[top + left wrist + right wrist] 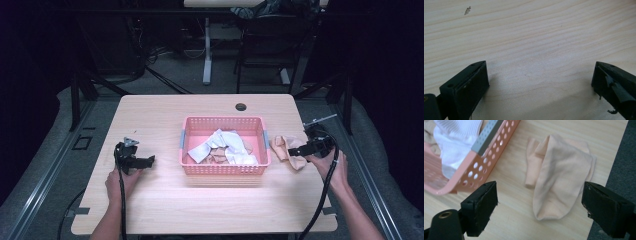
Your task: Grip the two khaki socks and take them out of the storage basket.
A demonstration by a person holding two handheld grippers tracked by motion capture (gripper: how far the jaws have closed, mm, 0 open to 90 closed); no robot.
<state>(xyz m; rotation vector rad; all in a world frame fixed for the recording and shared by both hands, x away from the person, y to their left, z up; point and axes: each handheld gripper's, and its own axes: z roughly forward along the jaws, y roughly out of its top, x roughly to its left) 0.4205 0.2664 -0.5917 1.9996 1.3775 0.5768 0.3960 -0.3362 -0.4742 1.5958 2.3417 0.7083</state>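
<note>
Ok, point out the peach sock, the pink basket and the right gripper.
peach sock (559, 182), right gripper view, middle of its folded body.
pink basket (225, 169), high view, near wall.
right gripper (540, 206), right gripper view, midway between its open jaws.

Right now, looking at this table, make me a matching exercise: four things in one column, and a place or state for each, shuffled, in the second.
Things:
1. pink basket
2. peach sock
3. white socks
4. left gripper

Places or states:
A. jaws open over bare wood
B. lying inside the basket
C. middle of the table
D. flat on the table, right of the basket

Pairs: 1-C, 2-D, 3-B, 4-A
</note>
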